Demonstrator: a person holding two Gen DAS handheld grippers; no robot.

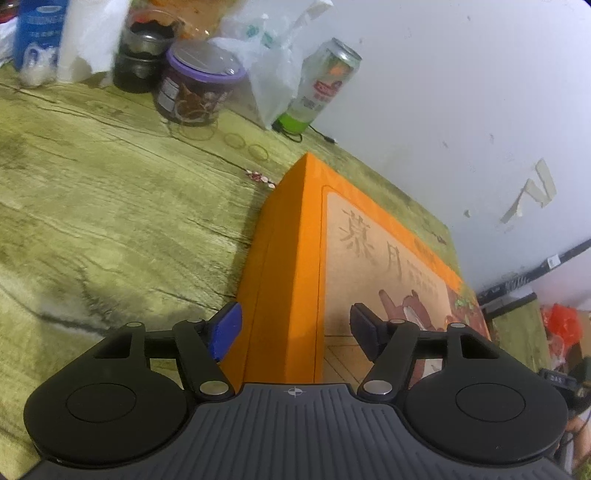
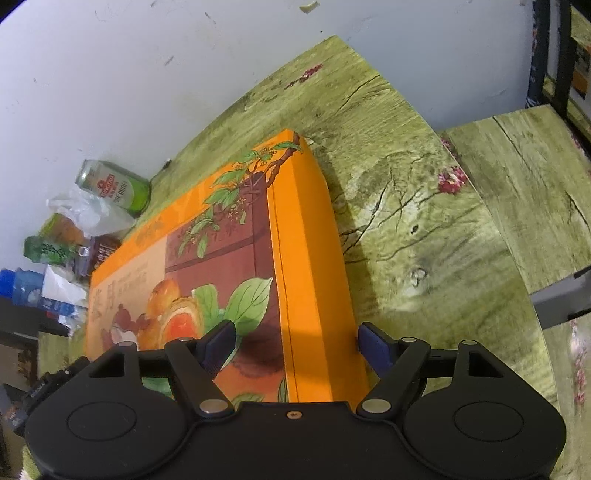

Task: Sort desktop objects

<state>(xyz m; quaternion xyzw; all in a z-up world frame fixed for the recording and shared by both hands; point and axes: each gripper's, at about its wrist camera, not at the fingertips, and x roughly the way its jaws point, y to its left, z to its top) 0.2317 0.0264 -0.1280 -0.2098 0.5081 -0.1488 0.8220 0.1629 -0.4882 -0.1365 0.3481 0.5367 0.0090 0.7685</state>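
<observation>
1. Tabletop [image 1: 110,221]: green wood-grain, against a white wall [image 1: 461,92];
2. Box [image 1: 280,280]: orange, flat on the tabletop's far side near the wall;
3. Left claw [image 1: 295,328]: fingers apart, straddling the box's left edge, not pressing;
4. Right claw [image 2: 295,345]: fingers apart, straddling its right edge;
5. Can [image 1: 321,88], jar [image 1: 195,85]: far left.

Orange box [image 1: 369,258] lid reads "慕月" in large characters; smaller print beside it is too blurred. Green can [image 1: 325,85] carries a red logo, lettering illegible. Blue carton [image 1: 37,33] text unreadable.
</observation>
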